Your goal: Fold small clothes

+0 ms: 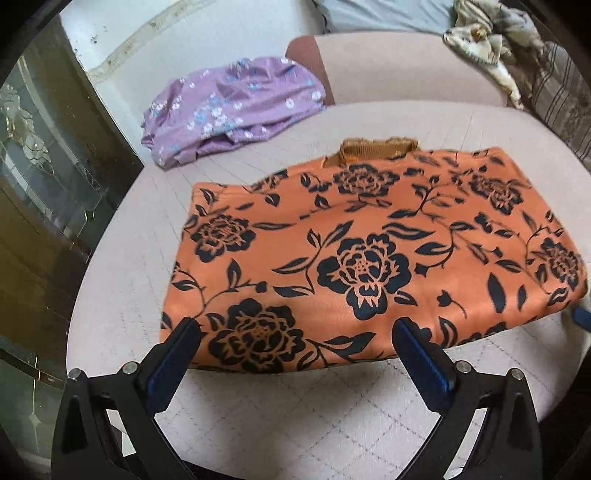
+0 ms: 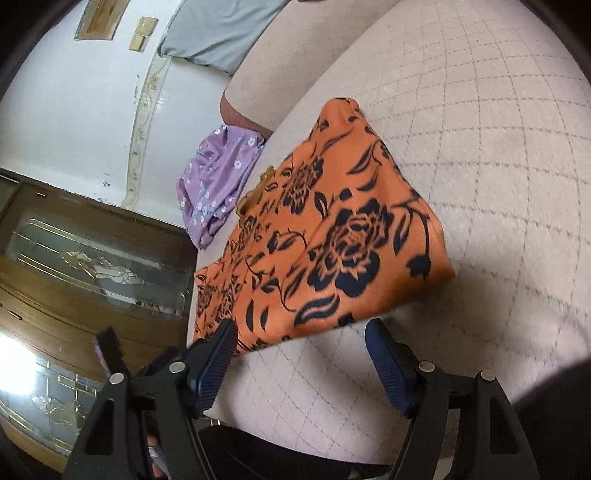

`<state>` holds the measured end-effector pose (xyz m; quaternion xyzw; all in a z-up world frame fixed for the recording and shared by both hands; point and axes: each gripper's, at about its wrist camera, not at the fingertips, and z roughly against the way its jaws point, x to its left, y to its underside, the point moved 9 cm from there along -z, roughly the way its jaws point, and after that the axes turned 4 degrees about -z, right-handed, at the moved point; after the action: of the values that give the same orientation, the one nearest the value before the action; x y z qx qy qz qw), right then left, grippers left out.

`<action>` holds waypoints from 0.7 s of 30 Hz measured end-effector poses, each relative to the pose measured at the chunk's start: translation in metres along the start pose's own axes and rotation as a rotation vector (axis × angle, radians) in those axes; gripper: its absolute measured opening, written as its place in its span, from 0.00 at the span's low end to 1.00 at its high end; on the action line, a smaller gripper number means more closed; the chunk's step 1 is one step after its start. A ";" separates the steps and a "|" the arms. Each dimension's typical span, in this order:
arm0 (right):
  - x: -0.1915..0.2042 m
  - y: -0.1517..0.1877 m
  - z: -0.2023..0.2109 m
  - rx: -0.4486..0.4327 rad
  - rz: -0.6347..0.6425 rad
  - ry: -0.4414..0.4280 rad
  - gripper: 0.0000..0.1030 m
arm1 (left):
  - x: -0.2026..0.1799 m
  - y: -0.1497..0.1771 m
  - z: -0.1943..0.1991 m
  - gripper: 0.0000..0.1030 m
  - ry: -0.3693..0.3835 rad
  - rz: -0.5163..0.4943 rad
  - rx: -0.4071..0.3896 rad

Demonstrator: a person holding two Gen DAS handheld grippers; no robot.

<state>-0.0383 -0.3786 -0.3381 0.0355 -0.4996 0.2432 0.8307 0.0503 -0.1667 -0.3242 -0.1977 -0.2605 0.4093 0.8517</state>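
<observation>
An orange garment with black flowers (image 1: 369,251) lies folded into a rectangle on the pale quilted bed (image 1: 277,424). A brown knit edge (image 1: 376,149) sticks out at its far side. My left gripper (image 1: 295,332) is open and empty, its fingertips just over the garment's near edge. In the right wrist view the same garment (image 2: 325,236) lies ahead, and my right gripper (image 2: 301,328) is open and empty at its near edge. The left gripper's fingertip (image 2: 105,347) shows at the lower left there.
A crumpled purple floral garment (image 1: 229,107) lies at the far left of the bed, also in the right wrist view (image 2: 214,181). A heap of beige clothes (image 1: 491,48) and a grey pillow (image 1: 388,14) lie at the back. A wooden glass-door cabinet (image 2: 92,258) stands beside the bed.
</observation>
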 end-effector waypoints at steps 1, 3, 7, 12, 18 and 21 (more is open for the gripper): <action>0.000 0.001 -0.002 0.004 0.000 0.005 0.73 | 0.001 -0.002 0.004 1.00 0.001 0.003 -0.011; -0.001 0.001 -0.006 0.011 -0.002 0.019 0.73 | 0.005 -0.006 0.016 1.00 0.001 0.008 -0.042; -0.006 0.004 -0.016 0.030 -0.012 0.041 0.73 | 0.014 -0.013 0.031 1.00 -0.011 0.019 -0.086; -0.010 0.001 -0.024 0.019 -0.020 0.050 0.73 | 0.022 -0.019 0.041 1.00 -0.007 0.042 -0.117; -0.010 -0.005 -0.028 -0.001 -0.023 0.044 0.73 | 0.026 -0.024 0.044 1.00 -0.002 0.059 -0.128; -0.012 -0.009 -0.030 -0.005 -0.044 0.027 0.73 | 0.026 -0.025 0.044 1.00 -0.002 0.063 -0.132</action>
<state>-0.0150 -0.3819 -0.3617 0.0414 -0.4880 0.2240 0.8426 0.0518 -0.1550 -0.2687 -0.2612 -0.2815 0.4180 0.8233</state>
